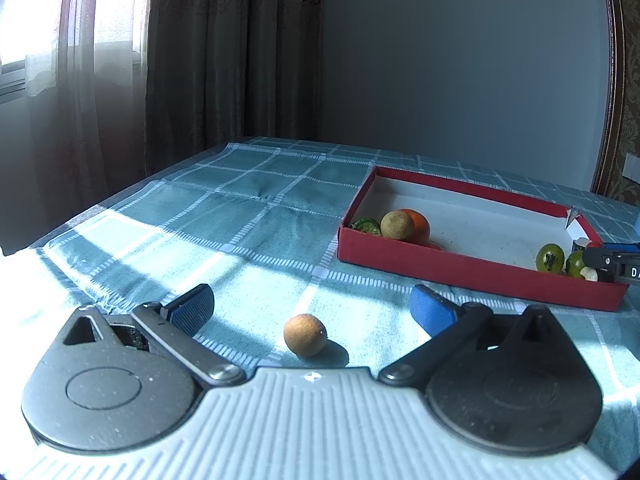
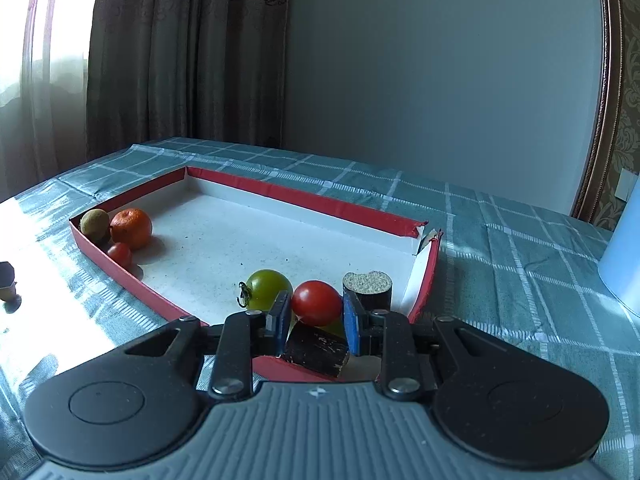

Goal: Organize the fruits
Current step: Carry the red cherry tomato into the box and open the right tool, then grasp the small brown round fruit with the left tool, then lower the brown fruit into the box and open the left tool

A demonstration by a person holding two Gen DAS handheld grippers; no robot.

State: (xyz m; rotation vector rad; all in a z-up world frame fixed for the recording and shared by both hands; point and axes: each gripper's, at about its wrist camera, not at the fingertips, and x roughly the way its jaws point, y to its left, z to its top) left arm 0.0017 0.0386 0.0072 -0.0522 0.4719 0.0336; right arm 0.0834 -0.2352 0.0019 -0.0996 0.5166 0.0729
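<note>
On the checked cloth at left, the left gripper (image 1: 312, 304) gapes wide around a loose brown fruit (image 1: 305, 335); centre it before closing, I judge, or it rolls. Rightward, inside the red tray (image 2: 304, 201), the right gripper (image 2: 316, 314) stands narrow about a red tomato (image 2: 316, 303); whether the pads actually touch it is unclear.

We see bare tablecloth (image 1: 256, 216) all around the small brown fruit (image 1: 305, 335). In the red box (image 2: 304, 200), the middle floor lies free, while the near right corner is crowded by the green tomato (image 2: 267, 289), red tomato (image 2: 316, 303) and dark cylinder (image 2: 368, 288).
</note>
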